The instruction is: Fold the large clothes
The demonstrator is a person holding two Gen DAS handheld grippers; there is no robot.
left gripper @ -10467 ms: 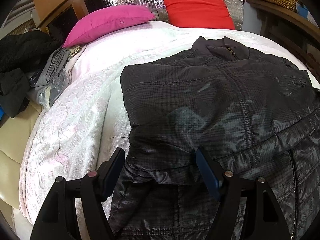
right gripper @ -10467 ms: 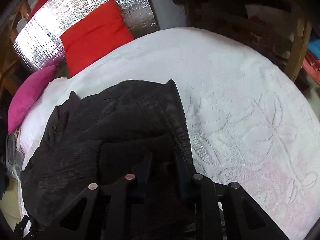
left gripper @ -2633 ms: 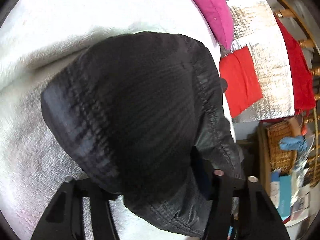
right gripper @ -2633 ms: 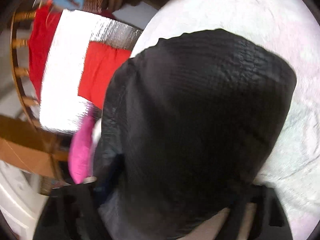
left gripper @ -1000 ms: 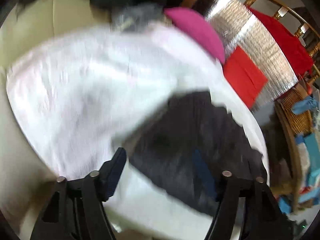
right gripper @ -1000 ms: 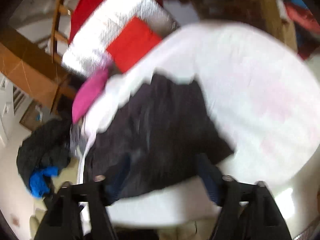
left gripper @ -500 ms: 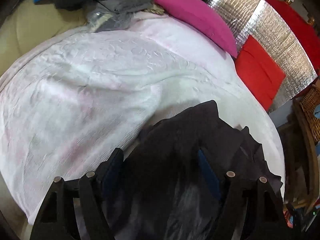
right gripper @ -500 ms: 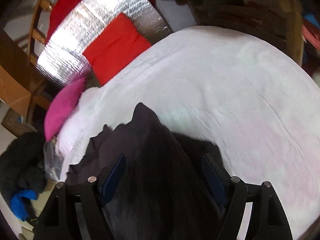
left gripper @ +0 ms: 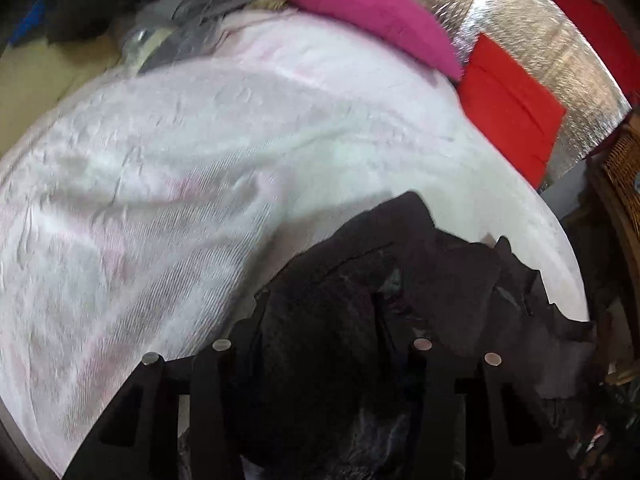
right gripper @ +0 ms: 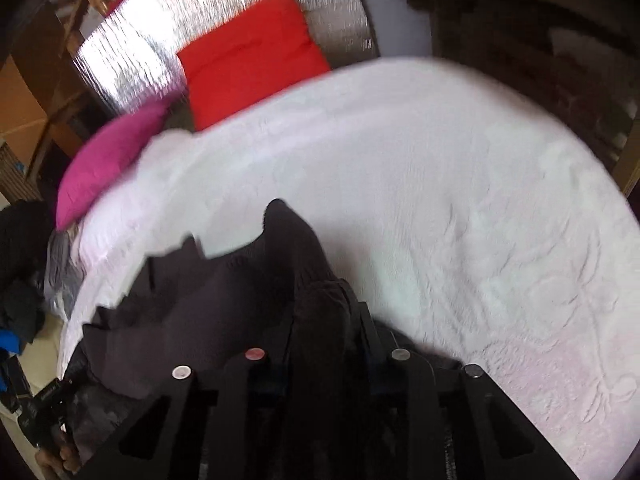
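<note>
A black quilted jacket (left gripper: 440, 264) lies bunched at the near edge of the white bedspread (left gripper: 160, 200). My left gripper (left gripper: 316, 308) is down on its left part. Its jaws are closing, and a thick fold of fabric fills the gap between the fingers. In the right wrist view the jacket (right gripper: 208, 292) spreads to the left. My right gripper (right gripper: 326, 312) sits on its right edge, jaws closing, with a raised ridge of dark cloth pinched between the pads. Fabric hides the fingertips of both grippers.
A pink pillow (left gripper: 360, 12) and a red cushion (left gripper: 508, 108) lean on a silver foil panel (left gripper: 540, 32) at the bed's far end. Grey and dark clothes (left gripper: 192, 12) are heaped past the left side. The bedspread (right gripper: 440, 200) stretches bare to the right; wooden furniture (right gripper: 520, 20) stands beyond.
Both grippers have come down onto the jacket's near edge. Their jaws, wide apart half a second ago, have narrowed onto folds of the fabric.
</note>
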